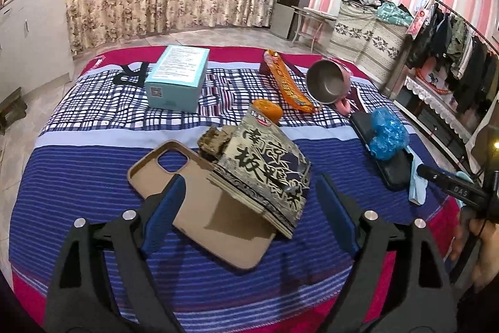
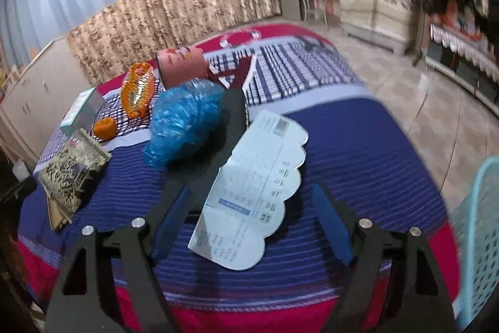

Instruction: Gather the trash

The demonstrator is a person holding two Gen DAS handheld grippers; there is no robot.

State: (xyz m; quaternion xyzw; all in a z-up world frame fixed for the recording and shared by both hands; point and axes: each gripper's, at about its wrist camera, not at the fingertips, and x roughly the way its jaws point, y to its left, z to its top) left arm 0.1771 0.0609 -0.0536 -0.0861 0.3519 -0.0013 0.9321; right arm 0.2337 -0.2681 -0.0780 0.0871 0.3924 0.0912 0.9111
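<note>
Over the bed (image 1: 93,170), both grippers are hovering with jaws spread, so I'd be pinching the snack packet (image 1: 265,170) by its edge, not the phone case (image 1: 187,208).

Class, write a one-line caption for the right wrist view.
Open right gripper hovers over a pale paper card on the striped bed.

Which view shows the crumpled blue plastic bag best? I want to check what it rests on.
The right wrist view: the blue plastic bag is large and central, lying on a black flat object. The left wrist view shows it smaller, near the right edge, on the same object.
</note>
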